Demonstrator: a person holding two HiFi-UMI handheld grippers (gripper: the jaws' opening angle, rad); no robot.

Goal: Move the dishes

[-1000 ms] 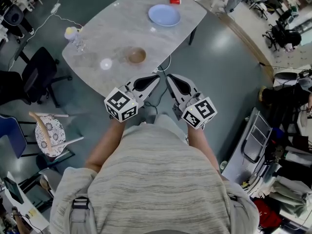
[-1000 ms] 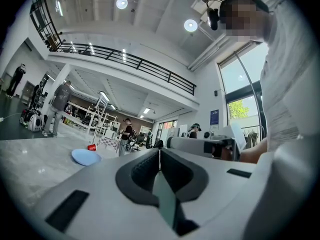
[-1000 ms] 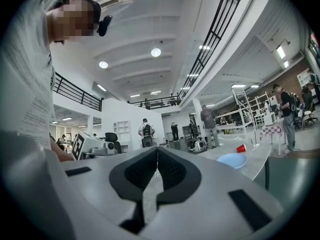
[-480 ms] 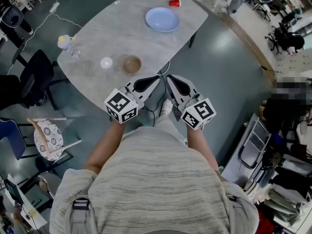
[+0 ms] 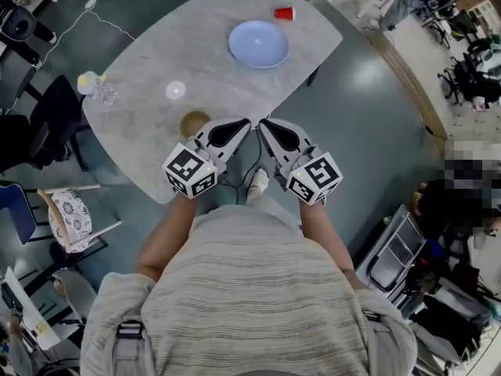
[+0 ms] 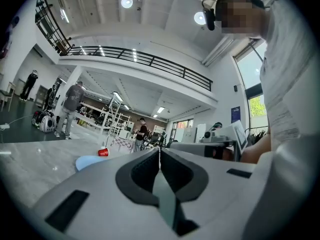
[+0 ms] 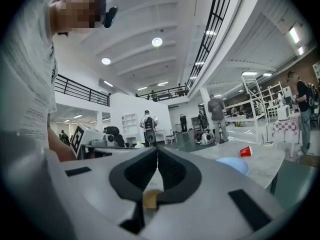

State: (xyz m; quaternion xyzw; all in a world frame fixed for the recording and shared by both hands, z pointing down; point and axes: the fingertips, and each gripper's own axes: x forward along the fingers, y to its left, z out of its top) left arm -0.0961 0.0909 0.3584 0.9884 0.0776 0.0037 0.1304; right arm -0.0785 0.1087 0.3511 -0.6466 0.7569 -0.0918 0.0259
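At the counter's near edge, the tips of both tongs reach the rim: left tongs and right tongs each closed tight, nothing between. Brown bowl, round and shallow, sits by that edge, just beside the left tongs. Pale blue plate lies flat toward the far side, red cup near it. Bare stone between bowl and plate. Open floor to the right; black chair at the left end.

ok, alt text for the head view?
Seen from above, a person holds the left gripper and right gripper side by side, fingers shut and empty, at the near edge of a grey table. On it sit a brown bowl, a blue plate, a red cup and a bottle.
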